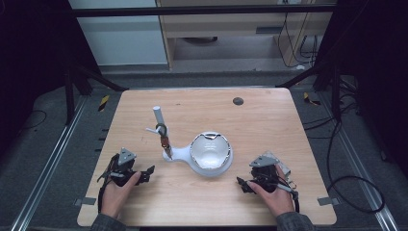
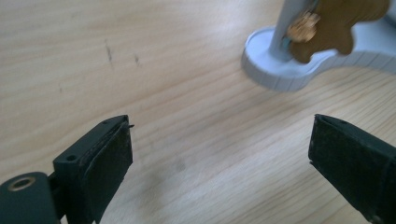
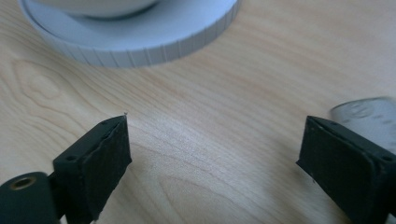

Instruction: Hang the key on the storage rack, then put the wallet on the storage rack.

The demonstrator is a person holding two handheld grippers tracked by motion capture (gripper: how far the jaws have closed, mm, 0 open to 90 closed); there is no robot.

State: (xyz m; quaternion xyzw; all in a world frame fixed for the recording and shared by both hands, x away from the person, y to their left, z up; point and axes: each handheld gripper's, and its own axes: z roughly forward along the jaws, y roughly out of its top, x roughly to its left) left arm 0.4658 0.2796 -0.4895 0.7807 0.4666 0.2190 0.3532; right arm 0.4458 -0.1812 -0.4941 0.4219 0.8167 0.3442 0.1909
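A white stand (image 1: 179,154) lies mid-table, and its round end carries a white bowl (image 1: 210,152). From its small end rises a slanted white post (image 1: 158,114), where a ring and a brown key tag (image 1: 165,142) hang. My left gripper (image 1: 147,174) rests open at the front left and points at the stand. In the left gripper view the gripper (image 2: 219,135) has bare wood between its jaws, with the stand's small end (image 2: 280,77) and the brown tag (image 2: 336,28) ahead. My right gripper (image 1: 242,185) is open at the front right. In the right gripper view the gripper (image 3: 215,135) faces the stand's round base (image 3: 140,44).
A small dark disc (image 1: 237,101) sits near the table's far edge. Past the right jaw in the right gripper view lies a blurred grey object (image 3: 369,116). The wooden table (image 1: 269,130) ends in dark floor and metal rails on both sides.
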